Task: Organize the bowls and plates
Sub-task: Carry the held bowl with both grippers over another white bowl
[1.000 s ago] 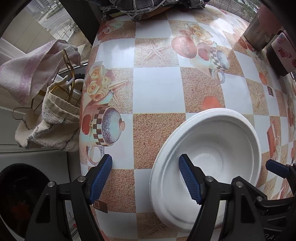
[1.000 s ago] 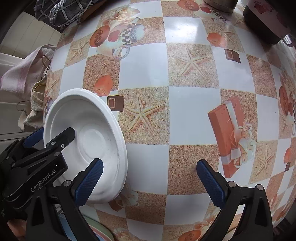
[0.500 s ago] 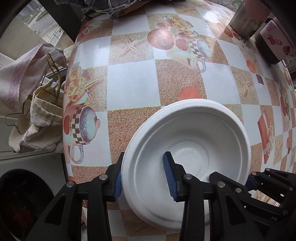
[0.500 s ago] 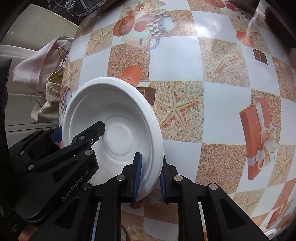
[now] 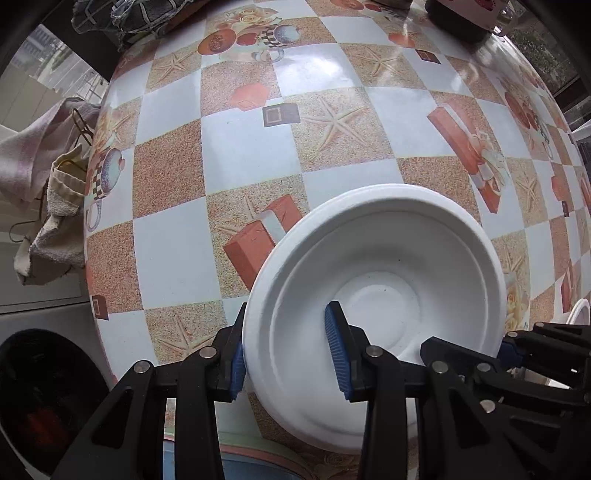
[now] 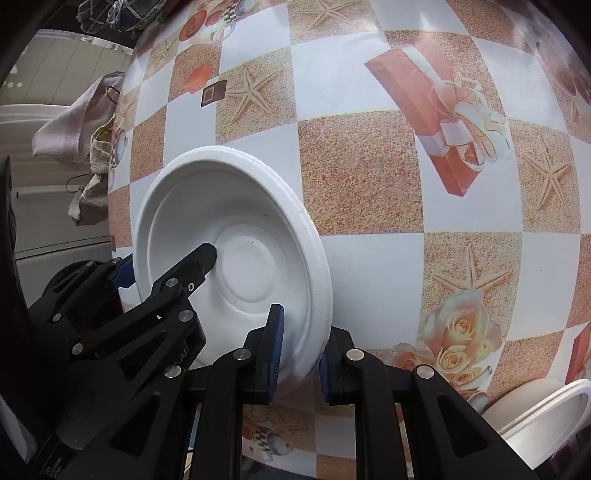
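Note:
A white foam plate (image 5: 388,258) hangs tilted above the patterned table (image 5: 240,147), held from both sides. My left gripper (image 5: 287,350) is shut on its left rim, one blue pad outside and one inside the dish. My right gripper (image 6: 300,354) is shut on the opposite rim of the plate (image 6: 236,236), pads pinching the thin edge. In the left wrist view the right gripper (image 5: 517,350) shows at the plate's right side. In the right wrist view the left gripper (image 6: 162,266) reaches into the dish. A second white bowl (image 6: 546,417) lies at the near right.
Towels (image 5: 44,166) hang off the table's left edge. Dark containers (image 5: 458,18) and a dark checked cloth (image 5: 122,14) stand at the far side. A pastel-rimmed dish (image 5: 240,465) peeks out below the grippers at the near edge.
Both grippers went from open around the plate's rims to shut on them. The plate then moved right across the table, tilted up between them.

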The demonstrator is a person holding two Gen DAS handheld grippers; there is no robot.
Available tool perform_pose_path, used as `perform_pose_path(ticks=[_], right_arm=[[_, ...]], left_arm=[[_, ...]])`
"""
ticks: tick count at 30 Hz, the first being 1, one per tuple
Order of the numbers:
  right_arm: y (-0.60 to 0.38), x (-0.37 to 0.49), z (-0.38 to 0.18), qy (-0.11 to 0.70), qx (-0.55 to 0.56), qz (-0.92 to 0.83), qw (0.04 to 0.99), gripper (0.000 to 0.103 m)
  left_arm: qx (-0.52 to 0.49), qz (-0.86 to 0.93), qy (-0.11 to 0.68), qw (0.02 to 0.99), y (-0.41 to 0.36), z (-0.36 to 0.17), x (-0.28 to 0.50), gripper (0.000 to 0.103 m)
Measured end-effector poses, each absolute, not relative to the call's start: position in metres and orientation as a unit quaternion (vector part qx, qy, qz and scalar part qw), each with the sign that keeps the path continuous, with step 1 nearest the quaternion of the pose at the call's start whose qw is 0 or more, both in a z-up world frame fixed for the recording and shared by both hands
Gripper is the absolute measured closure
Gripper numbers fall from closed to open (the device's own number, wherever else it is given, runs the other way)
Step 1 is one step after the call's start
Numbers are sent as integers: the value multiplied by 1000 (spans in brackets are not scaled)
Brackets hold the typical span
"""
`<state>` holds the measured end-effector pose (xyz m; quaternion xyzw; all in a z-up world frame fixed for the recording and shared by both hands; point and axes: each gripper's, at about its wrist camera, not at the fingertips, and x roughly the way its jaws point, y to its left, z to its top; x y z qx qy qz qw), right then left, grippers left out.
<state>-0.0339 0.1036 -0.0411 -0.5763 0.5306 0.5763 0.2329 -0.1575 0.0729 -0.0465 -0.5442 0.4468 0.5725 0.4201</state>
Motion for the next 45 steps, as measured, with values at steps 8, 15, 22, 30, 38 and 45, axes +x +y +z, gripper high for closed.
perform_pose_path(ticks=[8,15,22,30,38,45], right_arm=[[68,11,-37,532,-574,575,239,83],[58,15,-30,519,-590,569,241,83],[54,10,-14,512,-587,576,246,83],[57,25,8,510,-575,586,259,83],[55,46,28,512,-557,591,279,83],[50,73,45,520,-536,591,305,83]], left_arm=[[-538,569,444,435,31,-45,-106,61],[-546,561,446,435,17,-47,-101,61],[-538,567,442,440,13,-20,-100,62],[-517,570,448,456,9,13,-82,63],[-493,564,458,478,10,33,-58,62],[-466,553,471,505,17,46,-36,62]])
